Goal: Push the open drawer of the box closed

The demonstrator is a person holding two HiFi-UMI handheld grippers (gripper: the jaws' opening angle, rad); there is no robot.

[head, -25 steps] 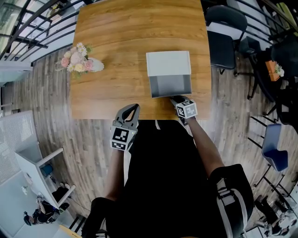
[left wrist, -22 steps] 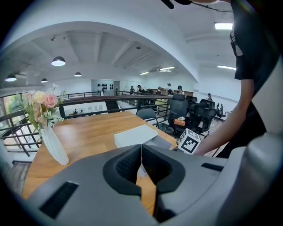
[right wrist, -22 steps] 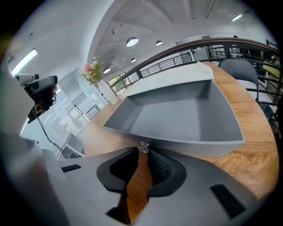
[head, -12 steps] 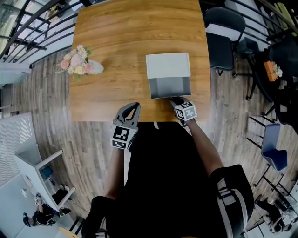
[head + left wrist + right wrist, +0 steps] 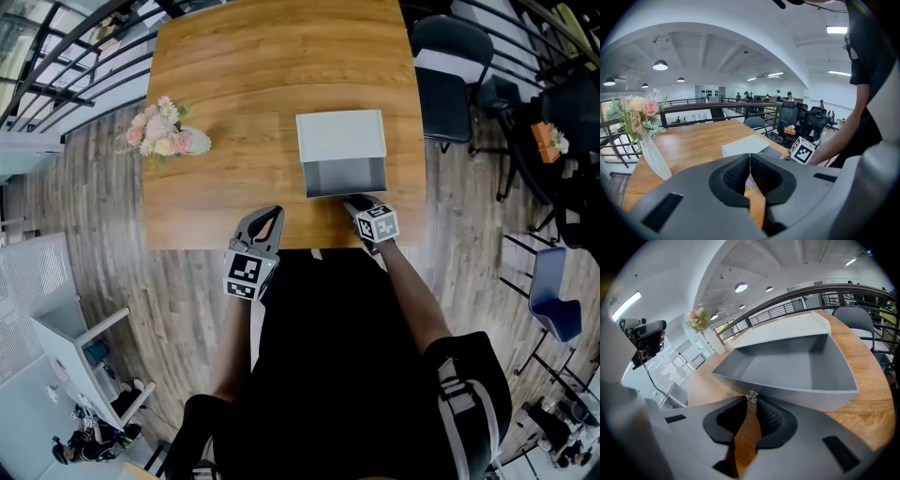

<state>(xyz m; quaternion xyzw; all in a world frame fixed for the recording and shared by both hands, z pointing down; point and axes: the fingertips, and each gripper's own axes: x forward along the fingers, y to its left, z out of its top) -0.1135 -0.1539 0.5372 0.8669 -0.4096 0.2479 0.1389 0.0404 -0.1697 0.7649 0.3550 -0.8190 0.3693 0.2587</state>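
Both are closed: our left tongs [image 5: 266, 216] empty, our right tongs [image 5: 352, 200] pinching the knob [image 5: 751, 397] of the open drawer [image 5: 345, 176] at the near edge of the surface [image 5: 234, 112]. We should push straight and level into the box [image 5: 340, 137].

You stood over a wooden table [image 5: 244, 84] on a grey plank floor [image 5: 183, 286]. A black railing [image 5: 56, 56] ran across the upper left of the frame, and a dark chair [image 5: 448, 94] stood just beside the table's right edge. At the lower left was a white cabinet [image 5: 61, 352]. In your left gripper view, round lamps [image 5: 660, 65] lit a white arched ceiling [image 5: 740, 44].
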